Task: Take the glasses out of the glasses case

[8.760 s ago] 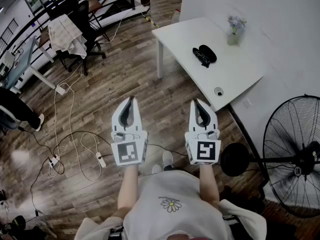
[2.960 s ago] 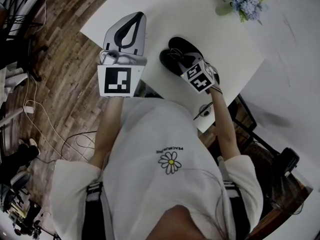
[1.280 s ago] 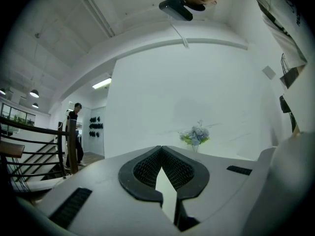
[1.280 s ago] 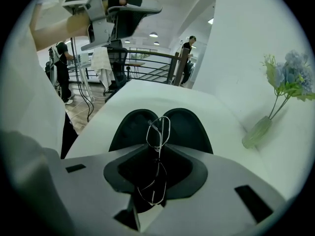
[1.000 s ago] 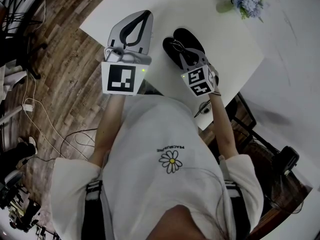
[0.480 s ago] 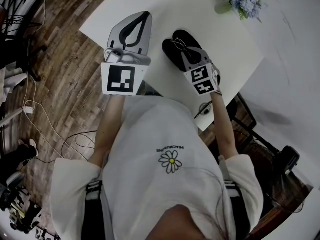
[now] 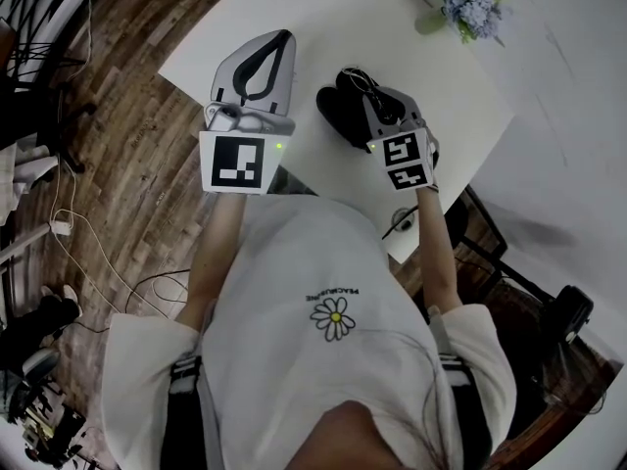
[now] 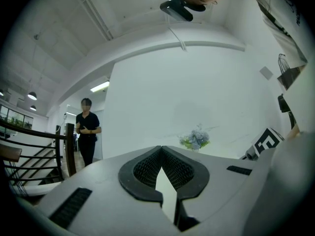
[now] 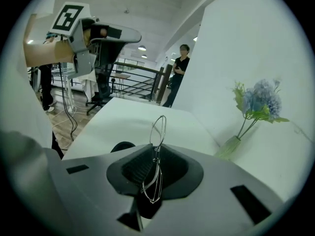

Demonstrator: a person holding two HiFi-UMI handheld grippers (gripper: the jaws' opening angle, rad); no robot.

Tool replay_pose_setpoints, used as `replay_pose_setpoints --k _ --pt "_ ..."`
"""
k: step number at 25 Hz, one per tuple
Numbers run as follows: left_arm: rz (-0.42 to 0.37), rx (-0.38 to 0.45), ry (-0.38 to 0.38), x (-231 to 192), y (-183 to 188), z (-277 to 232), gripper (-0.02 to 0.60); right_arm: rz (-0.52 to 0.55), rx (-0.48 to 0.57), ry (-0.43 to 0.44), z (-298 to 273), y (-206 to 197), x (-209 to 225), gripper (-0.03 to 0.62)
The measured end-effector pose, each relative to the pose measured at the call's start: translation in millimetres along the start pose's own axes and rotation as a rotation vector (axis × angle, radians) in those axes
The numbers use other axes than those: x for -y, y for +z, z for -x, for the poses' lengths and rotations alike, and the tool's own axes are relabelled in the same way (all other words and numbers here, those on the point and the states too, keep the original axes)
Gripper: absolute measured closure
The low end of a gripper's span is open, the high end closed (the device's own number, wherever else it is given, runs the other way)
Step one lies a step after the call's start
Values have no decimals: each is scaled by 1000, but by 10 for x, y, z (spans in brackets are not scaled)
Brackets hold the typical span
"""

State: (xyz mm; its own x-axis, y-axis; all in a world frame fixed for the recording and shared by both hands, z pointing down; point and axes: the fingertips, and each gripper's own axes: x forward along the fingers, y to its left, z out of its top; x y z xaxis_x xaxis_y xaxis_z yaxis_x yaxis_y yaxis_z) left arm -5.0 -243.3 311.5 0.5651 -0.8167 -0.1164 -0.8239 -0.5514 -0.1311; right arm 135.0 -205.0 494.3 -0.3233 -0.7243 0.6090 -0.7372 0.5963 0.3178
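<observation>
The black glasses case (image 7: 340, 117) lies open on the white table (image 7: 323, 18), and shows as a dark bump (image 9: 122, 146) in the right gripper view. My right gripper (image 7: 370, 94) hangs a little above the case, shut on a pair of thin wire-framed glasses (image 9: 158, 132). One lens loop sticks out past the right gripper's (image 9: 154, 150) tips. In the head view the glasses (image 7: 355, 76) are a faint wire over the case. To the left of the case my left gripper (image 7: 282, 37) hovers over the table, its tips (image 8: 161, 149) meeting with nothing between them.
A small vase of blue flowers (image 7: 460, 0) stands at the table's far right side, near the white wall. A person in black (image 8: 86, 132) stands beyond the table by a railing. Wooden floor with cables (image 7: 88, 253) lies to the left.
My right gripper has lifted off the case with the glasses in its jaws and drawn slightly back. The left gripper has stayed where it was.
</observation>
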Motion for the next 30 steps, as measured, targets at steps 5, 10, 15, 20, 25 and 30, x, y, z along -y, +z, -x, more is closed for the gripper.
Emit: replay_pose_setpoints --k 5,10,15,20,25,30 --pt "3 16 -2 13 66 -4 565 -102 114 -129 268 298 357 548" --pt "7 32 -9 80 120 -22 565 -105 233 -227 597 673 570 548" --pt "2 64 -18 124 242 -58 565 -156 359 -315 902 954 748 548" --pt "14 97 -5 106 404 -5 565 -260 490 -385 1136 1120 798 548" --pt "31 134 -6 132 582 13 565 -344 608 -412 1249 1228 747 548" --pt "24 152 -13 199 667 31 565 -350 644 -418 1294 1313 638 548"
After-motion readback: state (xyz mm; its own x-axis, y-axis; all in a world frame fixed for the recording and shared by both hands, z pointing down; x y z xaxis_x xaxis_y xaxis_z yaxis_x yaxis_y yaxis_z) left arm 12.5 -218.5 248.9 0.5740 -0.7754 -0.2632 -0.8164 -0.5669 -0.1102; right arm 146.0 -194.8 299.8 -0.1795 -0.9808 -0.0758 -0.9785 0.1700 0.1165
